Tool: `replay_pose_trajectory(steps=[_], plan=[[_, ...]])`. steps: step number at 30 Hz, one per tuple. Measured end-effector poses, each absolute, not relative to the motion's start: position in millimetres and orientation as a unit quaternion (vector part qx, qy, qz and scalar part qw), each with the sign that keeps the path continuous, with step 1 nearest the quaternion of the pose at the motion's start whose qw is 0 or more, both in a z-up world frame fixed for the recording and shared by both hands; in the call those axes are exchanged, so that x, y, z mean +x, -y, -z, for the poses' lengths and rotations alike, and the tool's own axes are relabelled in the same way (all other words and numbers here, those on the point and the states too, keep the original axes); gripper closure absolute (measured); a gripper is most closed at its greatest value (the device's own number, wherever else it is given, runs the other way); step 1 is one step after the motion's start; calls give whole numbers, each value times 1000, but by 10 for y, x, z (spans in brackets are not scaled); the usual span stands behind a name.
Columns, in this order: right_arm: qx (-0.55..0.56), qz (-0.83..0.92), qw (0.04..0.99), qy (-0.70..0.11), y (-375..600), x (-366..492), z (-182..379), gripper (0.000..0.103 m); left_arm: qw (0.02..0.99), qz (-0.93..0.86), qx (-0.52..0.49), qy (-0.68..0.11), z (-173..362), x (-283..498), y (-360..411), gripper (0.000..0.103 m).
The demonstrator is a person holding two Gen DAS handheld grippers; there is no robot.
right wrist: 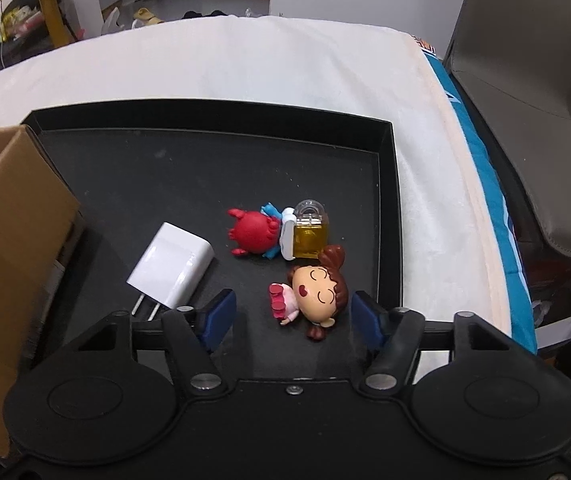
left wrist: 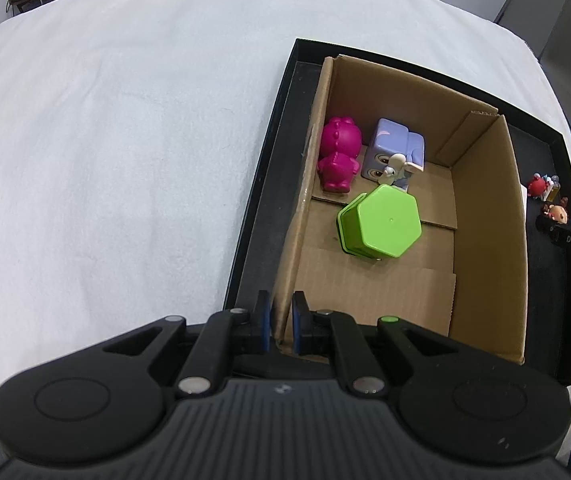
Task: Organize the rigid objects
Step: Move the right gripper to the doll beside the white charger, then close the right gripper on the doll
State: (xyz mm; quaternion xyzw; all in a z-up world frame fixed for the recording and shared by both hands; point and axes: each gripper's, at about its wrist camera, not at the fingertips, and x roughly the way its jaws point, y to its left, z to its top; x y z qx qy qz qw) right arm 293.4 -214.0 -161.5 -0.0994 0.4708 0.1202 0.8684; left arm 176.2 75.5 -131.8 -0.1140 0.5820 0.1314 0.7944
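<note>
The cardboard box [left wrist: 485, 216] sits inside a shallow black tray [left wrist: 261, 184], toward the tray's left side, and the tray rests on a counter covered with a white cloth [left wrist: 125, 140]. Four things lie on the box floor: a pink figure [left wrist: 338, 154] against the left wall, a lilac cube with eyes [left wrist: 393, 146] just beside it, a small white figure [left wrist: 395, 168] touching the front of the cube, and a green hexagonal container [left wrist: 385, 226] tipped on its side nearer the middle.

The left tongs [left wrist: 280, 322] are clamped on the near left corner of the box, one blue pad on each side of the cardboard wall.

On the bare tray floor to the right of the box, in the right wrist view, lie a white charger [right wrist: 173, 264] with its prongs pointing toward the camera, a red crab toy [right wrist: 255, 232], a small yellow bottle with a clear cap [right wrist: 309, 232] touching the toy's white base, and a girl doll with brown hair [right wrist: 313, 290] on her back.

The right tongs [right wrist: 293, 314] are spread wide apart and hold nothing; the doll lies between the blue pads [right wrist: 219, 314], closer to the right one, with the charger just beyond the left pad.

A grey chair [right wrist: 525, 92] stands past the counter's right edge
</note>
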Motion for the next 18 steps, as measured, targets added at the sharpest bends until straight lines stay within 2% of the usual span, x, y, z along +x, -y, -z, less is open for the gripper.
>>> replay_pose_trajectory(steps=[2,12,13,15,18], plan=[[-103,-121,867,-473,2135,2944,1639,45,795,-130,-117,-581,1312,1758,-764,93],[-114,-121,868,-468,2107,2934,1695,46,795,-129,-112,-582,1328,1753,-771,94],[-109,-123,868,-469,2120,2931,1693,47,795,-129,-112,-582,1333,1751,-769,94],[-94,-129,866,-474,2146,2924,1686,58,795,-129,-110,-583,1344,1757,-764,94],[-101,-129,865,-475,2122,2900,1658,60,795,-130,-110,-583,1356,1759,-759,93]])
